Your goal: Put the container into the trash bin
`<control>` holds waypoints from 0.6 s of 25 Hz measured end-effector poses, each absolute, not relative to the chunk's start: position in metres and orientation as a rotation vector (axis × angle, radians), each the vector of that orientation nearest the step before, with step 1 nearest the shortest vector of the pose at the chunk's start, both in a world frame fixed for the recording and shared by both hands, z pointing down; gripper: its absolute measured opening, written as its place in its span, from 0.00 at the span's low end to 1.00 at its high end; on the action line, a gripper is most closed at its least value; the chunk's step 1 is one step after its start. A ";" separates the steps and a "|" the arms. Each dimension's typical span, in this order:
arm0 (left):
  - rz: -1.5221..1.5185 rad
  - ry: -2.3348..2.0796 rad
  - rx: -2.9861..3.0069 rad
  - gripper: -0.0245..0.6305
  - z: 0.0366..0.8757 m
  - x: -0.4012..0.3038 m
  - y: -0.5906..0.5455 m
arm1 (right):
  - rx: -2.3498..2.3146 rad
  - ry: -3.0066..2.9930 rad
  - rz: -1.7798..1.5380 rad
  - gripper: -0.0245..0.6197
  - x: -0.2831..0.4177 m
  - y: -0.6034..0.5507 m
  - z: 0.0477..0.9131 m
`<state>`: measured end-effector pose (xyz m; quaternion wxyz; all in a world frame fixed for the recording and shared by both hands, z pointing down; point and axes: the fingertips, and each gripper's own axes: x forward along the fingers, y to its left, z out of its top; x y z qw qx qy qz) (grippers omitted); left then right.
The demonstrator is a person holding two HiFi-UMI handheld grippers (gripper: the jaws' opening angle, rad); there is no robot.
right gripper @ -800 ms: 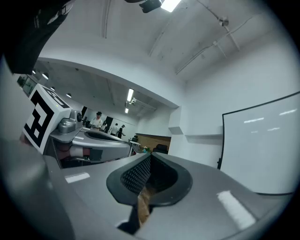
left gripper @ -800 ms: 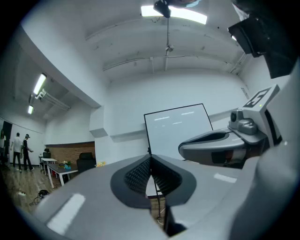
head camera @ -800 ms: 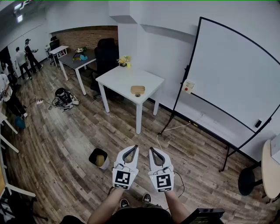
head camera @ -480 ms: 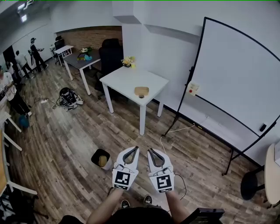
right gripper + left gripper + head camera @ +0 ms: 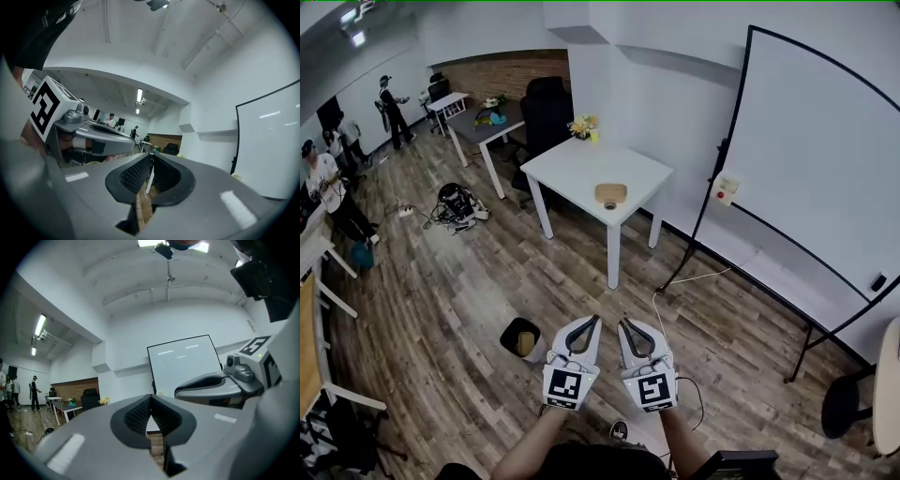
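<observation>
Both grippers are held level, side by side in front of the person. The left gripper [image 5: 592,321] has its jaws pressed fully together with nothing between them. The right gripper [image 5: 624,323] is also closed, with only a hairline slit between its pads, and it holds nothing either.

The container [image 5: 610,194] is well ahead of both grippers. It sits on the white counter [image 5: 572,169], close to the edge that faces them, and nothing touches it. The trash bin [image 5: 521,338] stands on the wooden floor [image 5: 450,281], near the left gripper, to its left and below it. Something yellowish already lies inside the bin.

The task looks barely begun, since the container has yet to be reached. From here it reads as a small, shallow, tan dish with a dark spot in its middle. It is too small in view to tell the material or whether that spot is contents.

My judgement is that it is light and fairly stiff, something one gripper could carry. The rim or low side wall nearest the grippers seems the best place to take hold, with one jaw inside and one outside. A thin wall may flex or slip under a hard squeeze, so moderate pressure and a level carry seem wise.
</observation>
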<state>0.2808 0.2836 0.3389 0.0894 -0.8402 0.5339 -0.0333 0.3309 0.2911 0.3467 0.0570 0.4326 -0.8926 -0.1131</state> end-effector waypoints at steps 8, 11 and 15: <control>-0.087 1.571 -2.540 0.04 0.360 0.264 0.226 | 1.276 -2.657 -0.312 0.09 0.308 0.234 0.370; -0.055 1.558 -2.553 0.04 0.360 0.248 0.194 | 1.263 -2.627 -0.351 0.10 0.291 0.204 0.370; -0.016 1.536 -2.592 0.04 0.361 0.227 0.156 | 1.282 -2.593 -0.389 0.10 0.272 0.164 0.369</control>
